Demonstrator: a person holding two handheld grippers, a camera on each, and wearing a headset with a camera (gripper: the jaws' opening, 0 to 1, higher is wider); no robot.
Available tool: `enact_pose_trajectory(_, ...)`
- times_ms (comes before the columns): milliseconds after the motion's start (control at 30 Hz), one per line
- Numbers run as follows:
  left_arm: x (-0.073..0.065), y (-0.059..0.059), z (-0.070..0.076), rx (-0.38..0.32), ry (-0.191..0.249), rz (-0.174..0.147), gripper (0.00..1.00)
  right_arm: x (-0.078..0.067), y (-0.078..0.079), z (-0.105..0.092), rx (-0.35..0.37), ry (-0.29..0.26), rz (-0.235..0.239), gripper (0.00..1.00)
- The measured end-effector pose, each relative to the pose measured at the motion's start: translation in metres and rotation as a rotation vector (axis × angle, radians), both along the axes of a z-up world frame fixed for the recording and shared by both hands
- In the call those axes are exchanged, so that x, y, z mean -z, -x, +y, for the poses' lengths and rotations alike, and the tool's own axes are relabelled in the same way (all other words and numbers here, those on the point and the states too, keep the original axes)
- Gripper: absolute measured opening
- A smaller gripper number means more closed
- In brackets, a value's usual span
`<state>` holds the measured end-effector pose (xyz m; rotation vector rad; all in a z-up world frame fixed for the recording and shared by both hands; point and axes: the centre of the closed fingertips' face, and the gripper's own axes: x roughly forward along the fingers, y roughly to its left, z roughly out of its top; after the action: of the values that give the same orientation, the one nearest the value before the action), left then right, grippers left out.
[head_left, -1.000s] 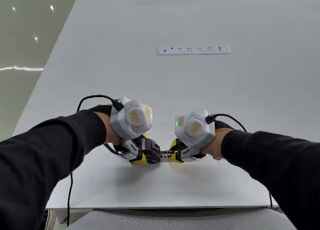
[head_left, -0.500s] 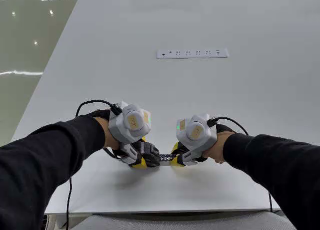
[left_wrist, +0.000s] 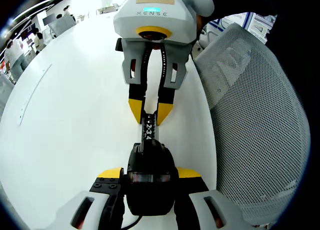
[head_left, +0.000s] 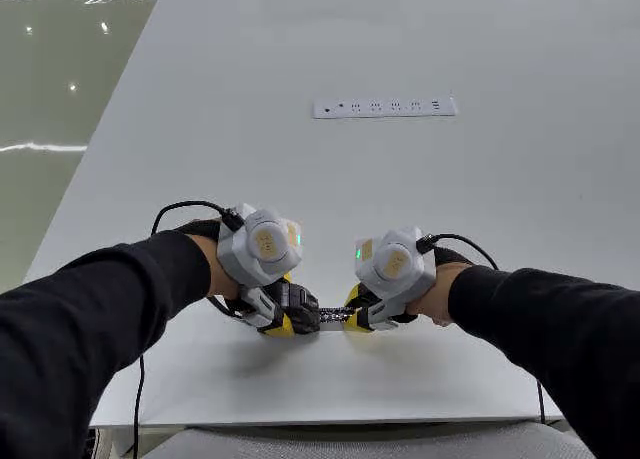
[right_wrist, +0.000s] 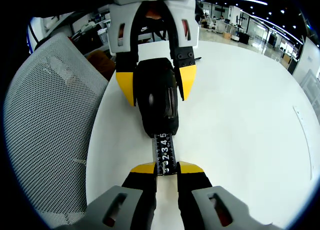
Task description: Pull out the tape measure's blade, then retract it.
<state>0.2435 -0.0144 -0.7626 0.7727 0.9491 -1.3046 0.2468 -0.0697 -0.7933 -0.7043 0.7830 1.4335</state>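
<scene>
A black tape measure rests low over the white table, and my left gripper is shut on its case. A short stretch of numbered blade reaches from the case to my right gripper, which is shut on the blade's end. In the left gripper view the blade runs forward into the right gripper's yellow fingertips. In the right gripper view the case sits between the left gripper's yellow fingertips.
A white power strip lies flat near the middle of the white table. The table's near edge is close below the grippers. A grey mesh chair back stands beside that edge.
The gap between the two grippers has widened slightly, with a little more blade showing between the case and the right gripper. The head camera has shifted a bit.
</scene>
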Motion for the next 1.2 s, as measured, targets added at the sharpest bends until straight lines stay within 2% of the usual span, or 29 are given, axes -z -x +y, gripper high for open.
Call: enact_pose_trajectory(1200,0.000,0.000,0.001,-0.001,-0.008,-0.005,0.34,0.001,-0.001,-0.015,0.002,0.020,0.002,0.10)
